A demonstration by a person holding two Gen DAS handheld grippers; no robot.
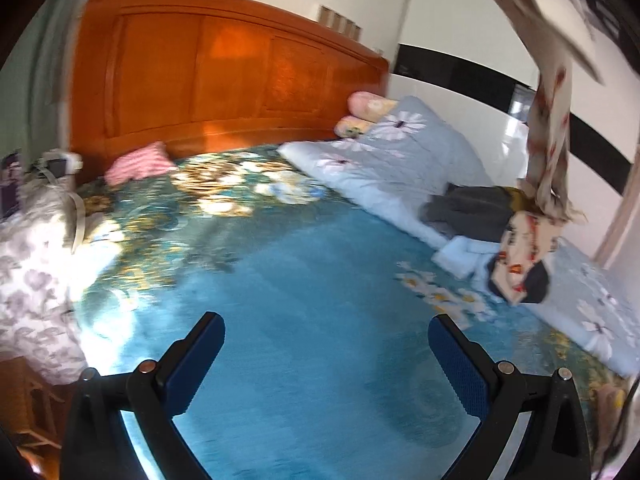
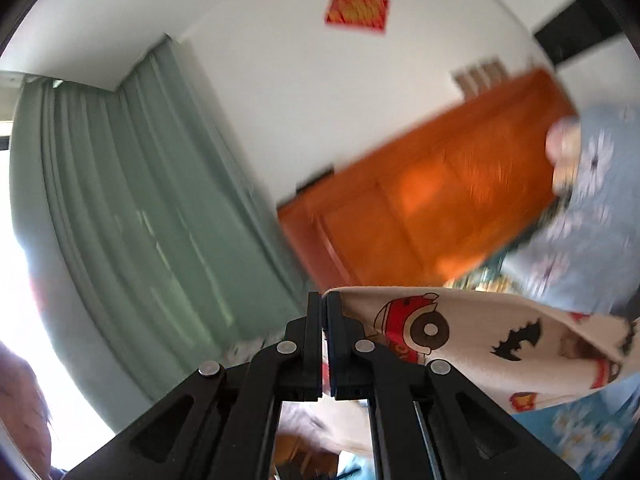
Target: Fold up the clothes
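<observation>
In the left wrist view, the left gripper (image 1: pixel 326 338) stands spread wide with nothing between its blue pads, above the blue flowered bedspread (image 1: pixel 304 264). At the far right, a cream cartoon-print garment (image 1: pixel 550 148) hangs from the top of the frame, its lower end reaching down near a grey folded item (image 1: pixel 468 204) that lies on the pale blue floral quilt (image 1: pixel 400 156). An orange wooden headboard (image 1: pixel 224 76) runs along the far side, and a pink striped cloth (image 1: pixel 138 164) lies near its foot at left.

In the right wrist view, the right gripper (image 2: pixel 323 300) is pressed together, pinching the edge of the cartoon-print garment (image 2: pixel 480 344), which trails off to the right. A green curtain (image 2: pixel 140 208) fills the left, and a red wall poster (image 2: pixel 357 11) hangs far up; its gold writing is too blurred to read.
</observation>
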